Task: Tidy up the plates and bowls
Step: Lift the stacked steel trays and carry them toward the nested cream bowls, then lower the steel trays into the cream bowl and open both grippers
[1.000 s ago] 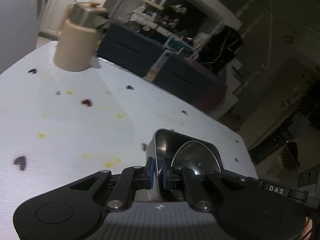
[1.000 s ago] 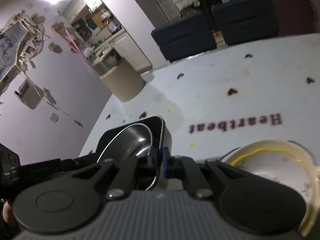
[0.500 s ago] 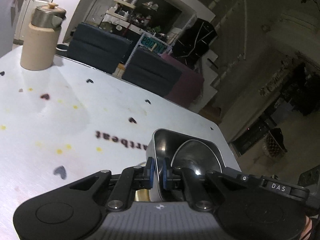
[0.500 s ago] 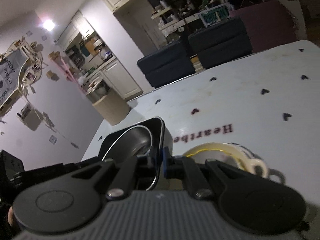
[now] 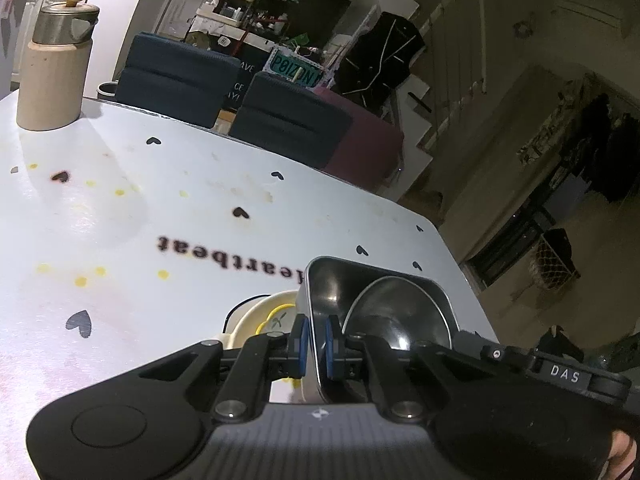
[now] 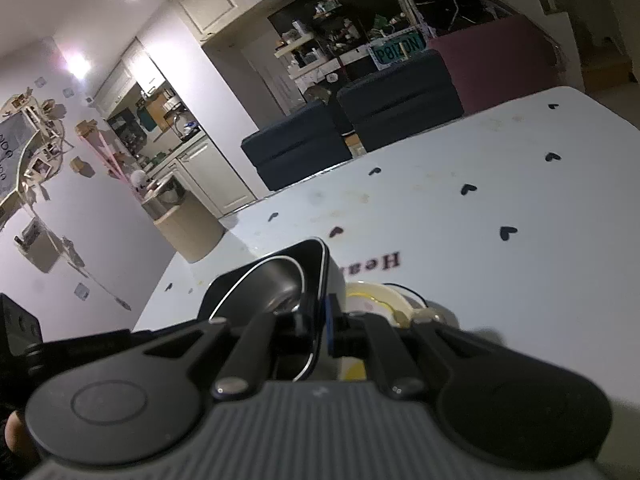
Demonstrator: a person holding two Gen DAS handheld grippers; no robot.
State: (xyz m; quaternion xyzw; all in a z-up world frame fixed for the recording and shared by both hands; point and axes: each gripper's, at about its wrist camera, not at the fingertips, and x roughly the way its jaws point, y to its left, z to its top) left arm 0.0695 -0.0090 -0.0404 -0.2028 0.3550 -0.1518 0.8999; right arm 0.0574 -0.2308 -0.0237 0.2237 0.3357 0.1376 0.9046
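Both my grippers have swung since a second ago: then the left wrist view showed only table beyond the tray, and now the cream round bowl with the yellow inner ring (image 5: 260,316) sits just beside and below it. My left gripper (image 5: 315,340) is pinching the near wall of the rectangular stainless-steel tray (image 5: 340,284), blue pads (image 5: 304,340) pressed on either side of the rim. My right gripper (image 6: 316,320) is clamped on the tray (image 6: 280,276) too, from its other side. A round steel bowl (image 5: 396,312) rests inside the tray, held above the white table printed with black hearts (image 5: 160,200).

In the right wrist view the cream bowl (image 6: 376,296) has slid from a wide open face to a sliver behind the finger. Only the left view shows the tall beige canister with a metal lid (image 5: 54,68) clearly; the right view alone takes in the kitchen cabinets (image 6: 200,168).
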